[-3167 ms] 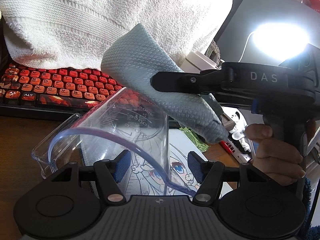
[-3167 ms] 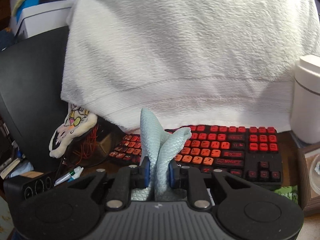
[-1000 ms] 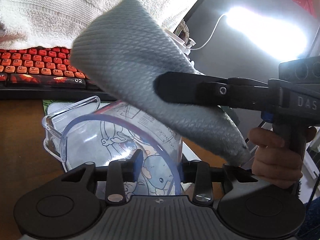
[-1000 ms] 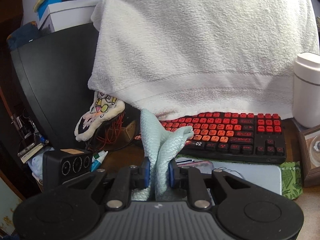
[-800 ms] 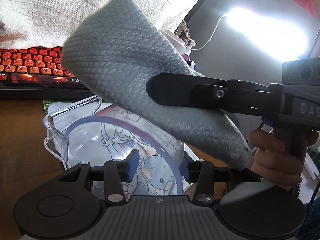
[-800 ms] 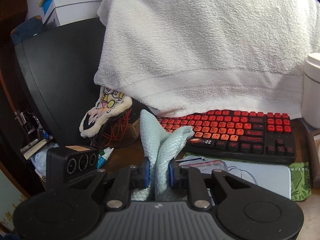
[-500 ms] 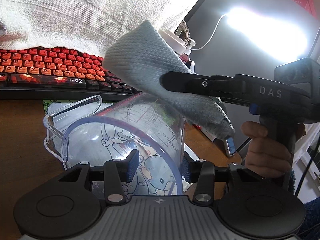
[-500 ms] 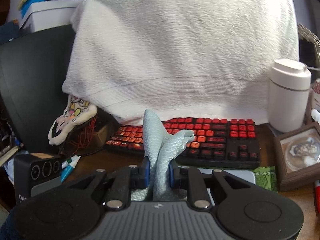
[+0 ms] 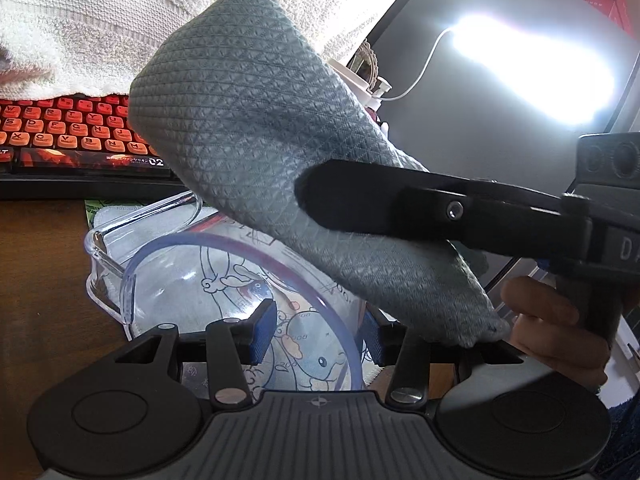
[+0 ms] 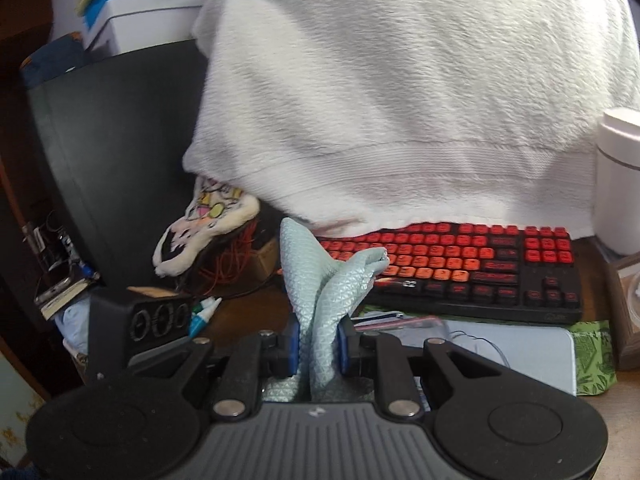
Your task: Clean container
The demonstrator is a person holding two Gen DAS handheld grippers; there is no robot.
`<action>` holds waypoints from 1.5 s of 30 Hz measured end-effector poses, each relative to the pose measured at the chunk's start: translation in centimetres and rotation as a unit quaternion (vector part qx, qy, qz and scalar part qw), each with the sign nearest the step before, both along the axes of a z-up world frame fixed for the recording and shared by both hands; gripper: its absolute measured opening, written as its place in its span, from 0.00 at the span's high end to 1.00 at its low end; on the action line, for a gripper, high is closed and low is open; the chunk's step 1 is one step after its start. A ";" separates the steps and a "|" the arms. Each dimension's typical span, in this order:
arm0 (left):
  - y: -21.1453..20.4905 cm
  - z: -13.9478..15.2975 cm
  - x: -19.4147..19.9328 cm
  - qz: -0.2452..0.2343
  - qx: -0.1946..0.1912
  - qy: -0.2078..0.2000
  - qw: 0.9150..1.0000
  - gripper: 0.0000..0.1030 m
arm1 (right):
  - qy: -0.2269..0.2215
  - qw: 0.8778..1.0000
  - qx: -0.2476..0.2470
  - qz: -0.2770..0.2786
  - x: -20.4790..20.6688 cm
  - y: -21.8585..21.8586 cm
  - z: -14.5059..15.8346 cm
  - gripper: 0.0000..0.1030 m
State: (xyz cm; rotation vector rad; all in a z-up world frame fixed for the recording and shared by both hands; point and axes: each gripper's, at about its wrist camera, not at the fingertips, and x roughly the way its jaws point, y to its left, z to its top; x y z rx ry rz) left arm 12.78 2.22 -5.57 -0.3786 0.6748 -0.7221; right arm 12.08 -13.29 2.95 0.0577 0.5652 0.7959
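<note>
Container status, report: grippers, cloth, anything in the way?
Left gripper shut on container wall. Right gripper shut on cloth, above the rim. Nothing blocking.

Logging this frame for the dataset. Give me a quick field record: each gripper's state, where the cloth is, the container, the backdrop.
left gripper: shut on the rim of the clear container
right gripper: shut on the grey-blue cloth
cloth position: above the container's mouth, not visibly inside
container: transparent, blue rim band, printed markings on its wall
backdrop: red keyboard, white towel draped above it
</note>
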 end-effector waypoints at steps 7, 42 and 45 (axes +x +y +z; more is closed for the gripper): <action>-0.3 0.0 0.4 0.000 -0.002 -0.001 1.000 0.54 | 0.005 1.000 0.003 -0.023 0.8 -1.0 0.0 0.83; -0.6 0.0 0.8 -0.002 -0.005 -0.003 1.000 0.51 | 0.021 0.998 0.033 -0.051 1.6 -2.9 -0.1 0.83; -0.6 0.0 0.6 -0.002 -0.005 -0.003 1.000 0.51 | 0.020 0.999 0.032 -0.031 1.1 -2.0 -0.1 0.83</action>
